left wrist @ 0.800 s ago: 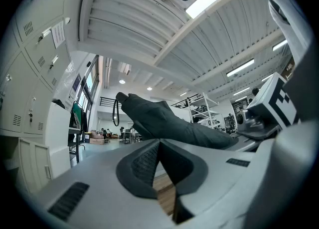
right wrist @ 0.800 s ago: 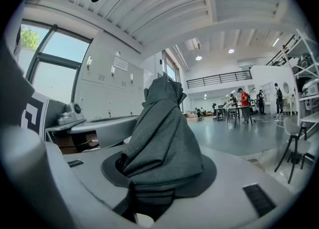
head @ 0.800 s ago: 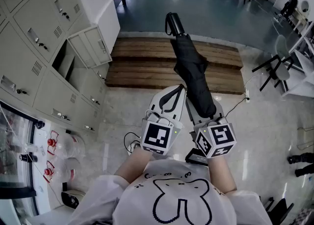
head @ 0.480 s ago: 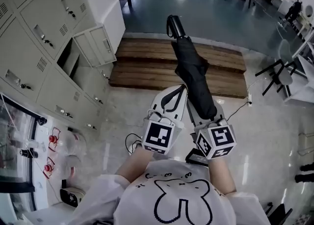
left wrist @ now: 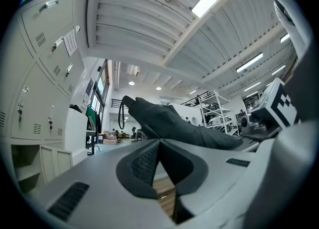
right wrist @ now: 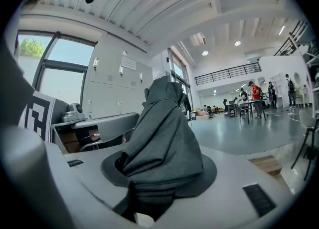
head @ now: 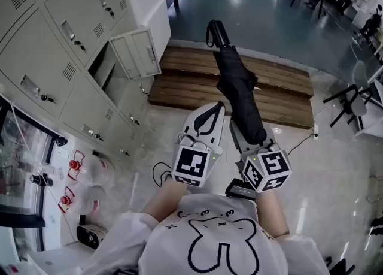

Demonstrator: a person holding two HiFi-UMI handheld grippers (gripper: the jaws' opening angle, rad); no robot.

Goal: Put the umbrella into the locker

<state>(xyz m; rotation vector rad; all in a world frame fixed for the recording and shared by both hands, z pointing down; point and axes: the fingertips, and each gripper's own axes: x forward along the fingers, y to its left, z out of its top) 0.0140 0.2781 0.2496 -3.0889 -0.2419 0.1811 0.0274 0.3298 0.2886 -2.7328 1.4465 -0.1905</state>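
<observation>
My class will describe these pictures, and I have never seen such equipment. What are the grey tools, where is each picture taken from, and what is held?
No robot here: a person holds a two-jaw gripper in each hand. One picture looks down from a camera on the person's head; the other two come from cameras riding on the grippers, looking along their jaws. The right gripper is shut on a folded black umbrella pointing away from the person. The left gripper is shut and empty. The marker cubes are part of the grippers. At the left stand grey lockers, one open locker with its door swung out. Ahead are wooden steps.
</observation>
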